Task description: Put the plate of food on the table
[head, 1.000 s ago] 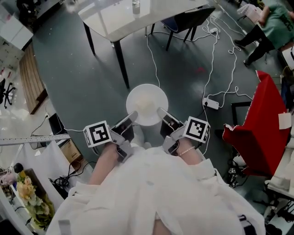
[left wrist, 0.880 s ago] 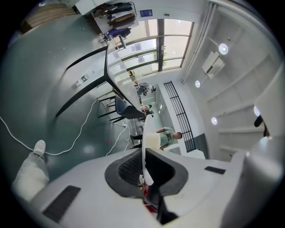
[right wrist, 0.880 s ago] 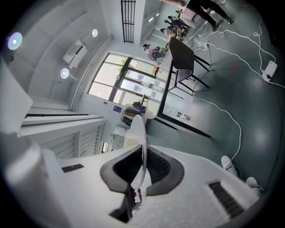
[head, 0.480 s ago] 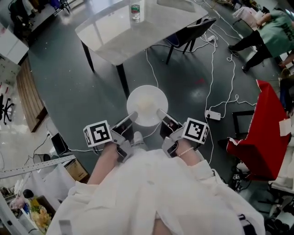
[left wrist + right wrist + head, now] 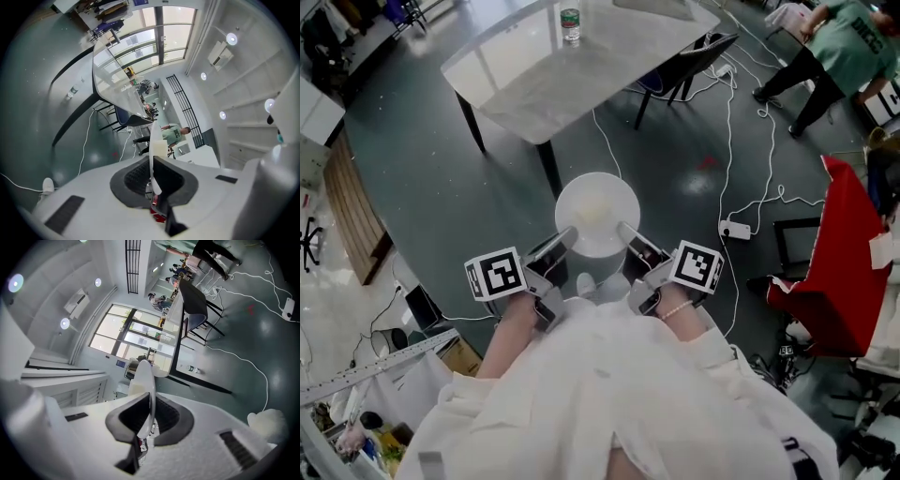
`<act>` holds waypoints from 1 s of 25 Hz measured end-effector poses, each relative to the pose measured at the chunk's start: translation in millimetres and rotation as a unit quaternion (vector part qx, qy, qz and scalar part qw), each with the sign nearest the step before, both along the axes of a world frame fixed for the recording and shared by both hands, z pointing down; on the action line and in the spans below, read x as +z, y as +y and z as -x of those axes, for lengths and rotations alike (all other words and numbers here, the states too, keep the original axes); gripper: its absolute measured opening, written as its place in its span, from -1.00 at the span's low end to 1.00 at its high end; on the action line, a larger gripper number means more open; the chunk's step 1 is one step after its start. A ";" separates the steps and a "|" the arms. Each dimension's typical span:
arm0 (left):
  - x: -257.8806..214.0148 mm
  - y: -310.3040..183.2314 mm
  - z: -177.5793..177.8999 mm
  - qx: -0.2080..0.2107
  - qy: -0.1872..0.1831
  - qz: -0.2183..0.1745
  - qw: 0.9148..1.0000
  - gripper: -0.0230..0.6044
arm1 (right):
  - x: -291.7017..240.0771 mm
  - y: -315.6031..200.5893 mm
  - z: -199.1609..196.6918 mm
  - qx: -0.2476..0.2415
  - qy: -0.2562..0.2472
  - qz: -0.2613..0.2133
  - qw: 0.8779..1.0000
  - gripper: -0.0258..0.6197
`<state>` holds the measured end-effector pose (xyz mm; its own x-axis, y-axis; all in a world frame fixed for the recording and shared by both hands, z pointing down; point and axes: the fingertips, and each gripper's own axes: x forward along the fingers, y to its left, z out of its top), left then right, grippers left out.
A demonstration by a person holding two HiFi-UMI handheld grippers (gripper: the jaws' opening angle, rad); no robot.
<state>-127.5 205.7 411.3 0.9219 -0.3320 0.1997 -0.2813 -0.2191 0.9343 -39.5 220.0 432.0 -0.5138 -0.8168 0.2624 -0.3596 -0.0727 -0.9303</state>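
Observation:
A round white plate (image 5: 597,214) with a pale heap of food at its middle hangs above the dark floor, short of the table. My left gripper (image 5: 569,235) is shut on the plate's near left rim, and my right gripper (image 5: 625,230) is shut on its near right rim. In the left gripper view the plate (image 5: 153,140) shows edge-on, clamped between the black pads. The right gripper view shows the plate (image 5: 144,390) the same way. The white-topped table (image 5: 572,56) with black legs stands ahead, a small bottle (image 5: 570,22) on its far side.
A dark chair (image 5: 689,58) stands at the table's right. White cables and a power strip (image 5: 735,229) lie on the floor to the right. A red chair (image 5: 836,272) stands far right. A person in green (image 5: 834,56) is at the upper right. Boxes clutter the lower left.
Both grippers have carried the plate forward together. The table now shows fuller and nearer in the head view, and the floor clutter at the left has slid back.

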 end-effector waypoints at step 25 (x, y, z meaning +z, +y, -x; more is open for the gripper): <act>22.5 -10.7 -3.5 0.013 -0.001 0.017 1.000 -0.85 | 20.0 -8.7 -4.9 0.001 -0.007 0.040 0.999 -0.88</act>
<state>-124.0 195.1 433.8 0.9300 -0.3001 0.2123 -0.2774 -0.1941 0.9409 -34.7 211.3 452.0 -0.5163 -0.7942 0.3205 -0.3472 -0.1480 -0.9260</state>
